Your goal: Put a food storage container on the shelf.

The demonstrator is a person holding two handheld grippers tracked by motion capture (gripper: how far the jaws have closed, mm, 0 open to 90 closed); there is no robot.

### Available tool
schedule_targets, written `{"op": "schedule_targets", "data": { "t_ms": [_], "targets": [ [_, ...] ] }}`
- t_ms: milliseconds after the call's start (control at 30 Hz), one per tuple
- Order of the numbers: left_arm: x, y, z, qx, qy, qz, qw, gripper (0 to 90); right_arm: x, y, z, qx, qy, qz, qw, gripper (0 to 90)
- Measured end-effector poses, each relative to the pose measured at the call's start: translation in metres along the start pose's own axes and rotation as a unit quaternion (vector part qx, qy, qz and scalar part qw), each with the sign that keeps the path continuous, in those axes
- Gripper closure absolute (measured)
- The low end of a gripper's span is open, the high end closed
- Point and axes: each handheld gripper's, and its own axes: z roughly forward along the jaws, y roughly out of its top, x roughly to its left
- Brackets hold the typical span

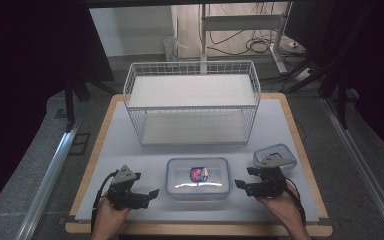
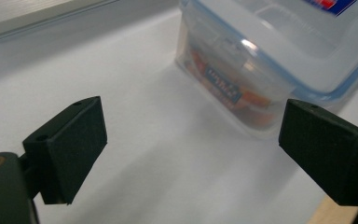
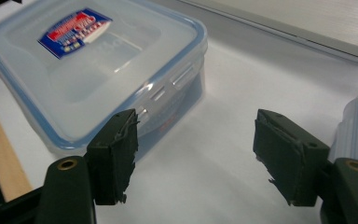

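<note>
Two grippers flank one big box: the left gripper [image 1: 147,194] has its jaws spread wide and grips nothing, and the right gripper [image 1: 241,186] is likewise wide open and empty. Between them the box [image 1: 198,178], lid clipped shut, lies on the white mat [image 1: 130,150] near the front edge. One smaller box [image 1: 275,155] sits just behind the right gripper. Farther back stands one wire rack [image 1: 192,102] with two shelves

On the surface [image 1: 130,150], a clear lidded container [image 1: 197,178] sits at six o'clock between the left tool [image 1: 147,194] and right tool [image 1: 241,184], both apparently open. A smaller container [image 1: 280,152] lies at four o'clock, a white wire rack [image 1: 192,100] at twelve.
</note>
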Motion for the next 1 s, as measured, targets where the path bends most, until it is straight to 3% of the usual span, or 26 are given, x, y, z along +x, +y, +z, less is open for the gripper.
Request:
{"op": "schedule_targets", "data": {
  "t_ms": [233,367,500,533,600,633,667,700,733,767,900,1000],
  "targets": [
    [-0.006,0.017,-0.001,0.018,-0.005,0.016,0.9997,4.1,0.001,0.006,-0.003,0.006,0.016,0.012,0.9998,27.0],
    [-0.007,0.028,0.006,0.025,-0.053,0.005,0.9982,3.8,0.006,0.014,0.003,0.01,0.04,0.006,0.9991,21.7],
    [-0.008,0.036,0.015,0.03,-0.073,0.004,0.9969,4.2,0.009,0.019,0.008,0.017,0.05,0.003,0.9986,19.1],
    [-0.008,0.04,0.023,0.035,-0.092,-0.009,0.9951,4.2,0.01,0.021,0.014,0.025,0.056,0.001,0.9981,17.6],
    [-0.007,0.042,0.032,0.043,-0.109,-0.018,0.9929,4.2,0.011,0.021,0.02,0.034,0.063,0.005,0.9974,16.2],
    [-0.007,0.042,0.032,0.043,-0.109,-0.018,0.9929,4.2,0.011,0.021,0.02,0.034,0.063,0.005,0.9974,16.2],
    [-0.007,0.044,0.04,0.052,-0.121,-0.02,0.9911,4.3,0.01,0.021,0.026,0.045,0.07,0.007,0.9965,13.8],
    [-0.007,0.044,0.04,0.052,-0.121,-0.02,0.9911,4.4,0.009,0.021,0.029,0.045,0.079,0.013,0.9957,13.6],
    [-0.008,0.045,0.047,0.058,-0.134,-0.024,0.9891,4.5,0.008,0.021,0.031,0.047,0.088,0.019,0.9948,13.4],
    [-0.008,0.045,0.047,0.058,-0.134,-0.024,0.9891,4.7,0.008,0.021,0.031,0.047,0.088,0.019,0.9948,13.4],
    [-0.005,0.045,0.059,0.071,-0.166,-0.047,0.9824,2.3,0.003,0.023,0.044,0.059,0.132,0.057,0.9878,12.4],
    [-0.004,0.043,0.059,0.071,-0.175,-0.054,0.9805,3.4,0.0,0.021,0.05,0.066,0.155,0.077,0.9828,11.8]
  ]
}}
